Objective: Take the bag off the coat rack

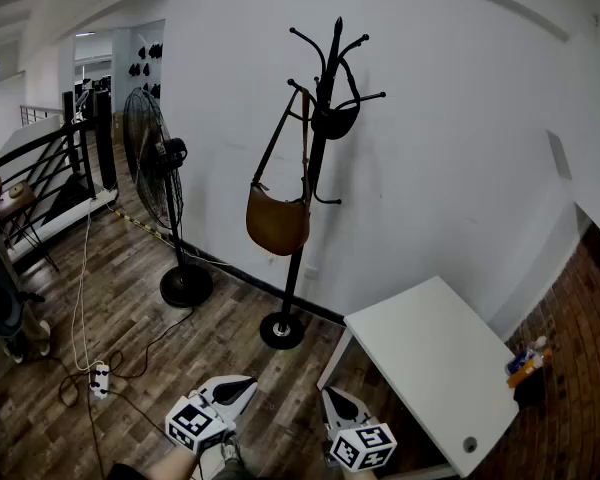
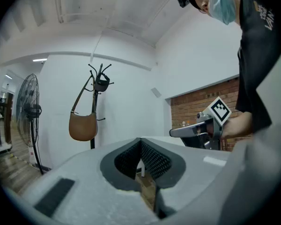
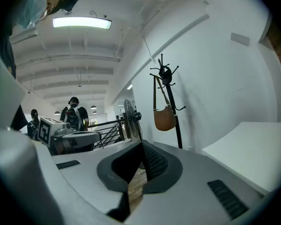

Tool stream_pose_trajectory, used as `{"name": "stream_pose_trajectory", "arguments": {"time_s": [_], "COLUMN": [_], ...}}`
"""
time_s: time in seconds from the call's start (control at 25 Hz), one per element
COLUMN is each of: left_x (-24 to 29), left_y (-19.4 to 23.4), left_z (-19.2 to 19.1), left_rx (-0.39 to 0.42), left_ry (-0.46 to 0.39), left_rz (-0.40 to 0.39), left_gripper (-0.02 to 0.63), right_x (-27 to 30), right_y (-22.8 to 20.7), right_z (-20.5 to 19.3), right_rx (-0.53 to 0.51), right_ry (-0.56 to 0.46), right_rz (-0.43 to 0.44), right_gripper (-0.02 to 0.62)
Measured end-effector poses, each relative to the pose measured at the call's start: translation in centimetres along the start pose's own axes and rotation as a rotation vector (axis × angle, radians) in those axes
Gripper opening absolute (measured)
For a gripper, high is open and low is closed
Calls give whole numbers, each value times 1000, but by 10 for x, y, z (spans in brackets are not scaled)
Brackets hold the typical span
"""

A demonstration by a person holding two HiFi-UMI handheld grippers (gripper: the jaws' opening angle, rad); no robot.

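- Brown bag hangs by long strap on coat rack, at 12 o'clock, well apart from both grippers.
- Looks soft, floppy, light; may swing.
- Best hold: strap near hook, lift up and off.
- Left gripper pinched closed, nothing in it; right gripper same.
- Wood floor.
- White table at 4 o'clock of rack.
- Big fan at 9 o'clock.

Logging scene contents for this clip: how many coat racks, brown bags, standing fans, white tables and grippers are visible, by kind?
Coat rack: 1
Brown bag: 1
Standing fan: 1
White table: 1
Grippers: 2 (left gripper, right gripper, both shut, empty)
Total: 6
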State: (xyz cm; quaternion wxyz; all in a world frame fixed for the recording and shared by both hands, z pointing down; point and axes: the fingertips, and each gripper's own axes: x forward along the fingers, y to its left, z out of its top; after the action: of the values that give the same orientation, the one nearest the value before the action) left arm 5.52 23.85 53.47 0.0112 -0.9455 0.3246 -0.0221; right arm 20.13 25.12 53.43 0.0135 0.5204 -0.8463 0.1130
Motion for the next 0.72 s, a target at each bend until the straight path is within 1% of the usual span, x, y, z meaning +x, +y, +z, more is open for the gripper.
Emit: {"name": "stream_pose_trajectory", "arguments": {"time_s": [0.2, 0.32, 0.4, 0.48, 0.56, 0.6, 0.64, 0.68, 0.72], "left_x": [0, 4, 6, 7, 9, 11, 13, 15, 16], "left_y": [8, 17, 26, 36, 45, 50, 54, 59, 64], "left_z": [1, 3, 5, 5, 4, 3, 2, 0, -2], "left_rx": [-45, -37, -12, 7, -2, -15, -28, -37, -42], "left_ry": [18, -8, -37, -51, -53, -52, -49, -44, -40], "left_rz": [5, 16, 34, 55, 60, 58, 55, 51, 48], "left_gripper": [6, 6, 8, 8, 5, 68, 209, 244, 242], "right_x": [10, 19, 26, 33, 43, 48, 54, 59, 65], "right_y": [-1, -2, -2, -2, -3, -5, -6, -8, -9], "right_z": [4, 8, 12, 14, 18, 19, 21, 22, 24], "right_rx": [-2, 10, 26, 0, -46, -56, -56, -54, -53], "right_ry": [-5, -19, -44, -57, -50, -48, -46, -44, -44], "right_rz": [-8, 0, 11, 2, -17, -23, -28, -33, -40], "right_gripper": [-3, -2, -1, 0, 0, 3, 61, 94, 103]}}
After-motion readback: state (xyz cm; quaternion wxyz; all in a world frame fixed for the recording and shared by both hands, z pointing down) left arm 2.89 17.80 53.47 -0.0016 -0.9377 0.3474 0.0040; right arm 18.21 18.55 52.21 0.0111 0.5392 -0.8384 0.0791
